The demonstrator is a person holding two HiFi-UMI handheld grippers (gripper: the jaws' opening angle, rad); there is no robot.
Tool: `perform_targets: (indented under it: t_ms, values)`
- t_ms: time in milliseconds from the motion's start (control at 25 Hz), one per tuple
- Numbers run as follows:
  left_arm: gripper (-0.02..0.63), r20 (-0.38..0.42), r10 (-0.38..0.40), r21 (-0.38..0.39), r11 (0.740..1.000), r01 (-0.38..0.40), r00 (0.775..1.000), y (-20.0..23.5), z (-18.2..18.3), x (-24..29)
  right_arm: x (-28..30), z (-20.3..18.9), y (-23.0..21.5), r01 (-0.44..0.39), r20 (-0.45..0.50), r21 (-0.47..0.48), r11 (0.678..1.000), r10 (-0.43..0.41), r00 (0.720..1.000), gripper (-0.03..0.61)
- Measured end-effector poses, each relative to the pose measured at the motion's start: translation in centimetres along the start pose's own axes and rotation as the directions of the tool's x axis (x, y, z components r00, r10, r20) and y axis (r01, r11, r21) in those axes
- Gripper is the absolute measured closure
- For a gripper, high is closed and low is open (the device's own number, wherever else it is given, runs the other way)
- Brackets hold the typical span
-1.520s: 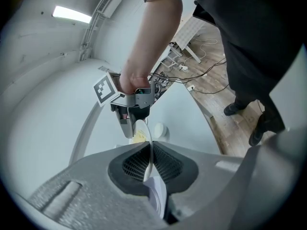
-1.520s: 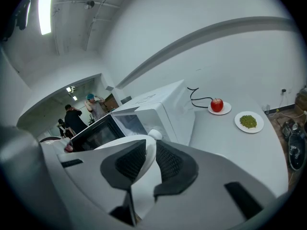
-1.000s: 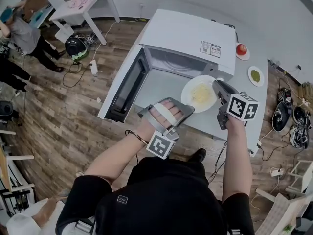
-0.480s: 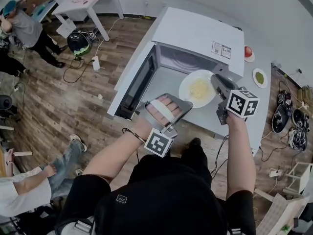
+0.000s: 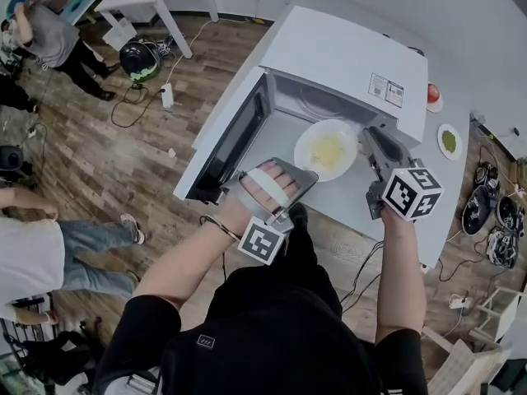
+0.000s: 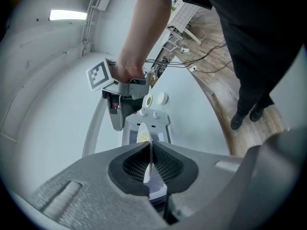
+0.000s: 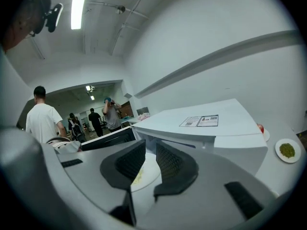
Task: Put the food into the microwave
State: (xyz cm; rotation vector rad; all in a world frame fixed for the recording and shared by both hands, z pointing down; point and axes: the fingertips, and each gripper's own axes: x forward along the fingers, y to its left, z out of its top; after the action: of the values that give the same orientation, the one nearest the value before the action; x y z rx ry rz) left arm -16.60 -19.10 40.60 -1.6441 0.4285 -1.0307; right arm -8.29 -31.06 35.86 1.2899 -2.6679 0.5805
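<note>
White round plate of yellow food (image 5: 327, 149) is now at the mouth of the boxy white microwave (image 5: 346, 56). A second ago it hung slightly further out, over the white desk (image 5: 362, 208) in front of the cavity. A small advance, not a big one.

Dark-glass door (image 5: 235, 142) is swung wide to the left, same as before, and nothing blocks the opening.

Your left tool (image 6: 150, 150): jaws almost together, clamped on the plate's near rim. The rim shows edge-on as a thin white line between the pads. The tool has gone forward with the plate and looks to be carrying it.

Your right tool (image 7: 151, 147): jaws stand apart with a plain gap and nothing pinched. Plate and food show through the gap, beyond and lower. From the head view its tip is just beside the plate's right edge. Touching or not, cannot tell.

Reading: insertion is under way but early, and the plate is not yet set down inside. A one-sided hold on a rim may let the far edge dip, so keep it level as you push deeper, then lower and let go.
</note>
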Motion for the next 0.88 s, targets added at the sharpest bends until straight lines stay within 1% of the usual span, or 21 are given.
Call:
perform_targets:
  t_ms: [80, 160, 320, 480, 680, 880]
  values:
    - [0.591, -0.021, 0.0, -0.007, 1.0, 0.0, 1.0, -0.5, -1.1, 1.5, 0.1, -0.3, -0.2, 0.013, 0.021, -0.042, 0.999, -0.012, 1.0, 0.502]
    - [0.591, -0.043, -0.002, -0.007, 1.0, 0.002, 0.999, -1.2, -2.2, 3.0, 0.3, -1.1, -0.4, 0.023, 0.031, -0.062, 0.998, -0.021, 0.999, 0.505]
    - [0.591, -0.059, -0.017, -0.01, 1.0, 0.017, 0.998, -3.3, -3.3, 6.0, 1.0, -4.1, -1.0, 0.025, 0.013, -0.039, 0.999, -0.025, 1.0, 0.509]
    - [0.591, -0.073, -0.025, -0.038, 0.999, 0.022, 0.997, -4.9, -4.3, 8.9, 2.0, -6.6, -1.6, 0.026, -0.019, -0.036, 0.999, -0.026, 0.999, 0.512]
    - [0.591, -0.114, -0.032, -0.061, 0.998, 0.025, 0.993, -5.9, -5.8, 11.9, 2.4, -9.2, -2.1, 0.0, -0.042, -0.009, 1.0, -0.001, 0.999, 0.515]
    - [0.591, -0.146, -0.055, -0.089, 0.995, 0.042, 0.988, -6.7, -7.3, 14.3, 3.4, -11.0, -2.4, -0.02, -0.062, 0.018, 1.0, 0.021, 0.998, 0.515]
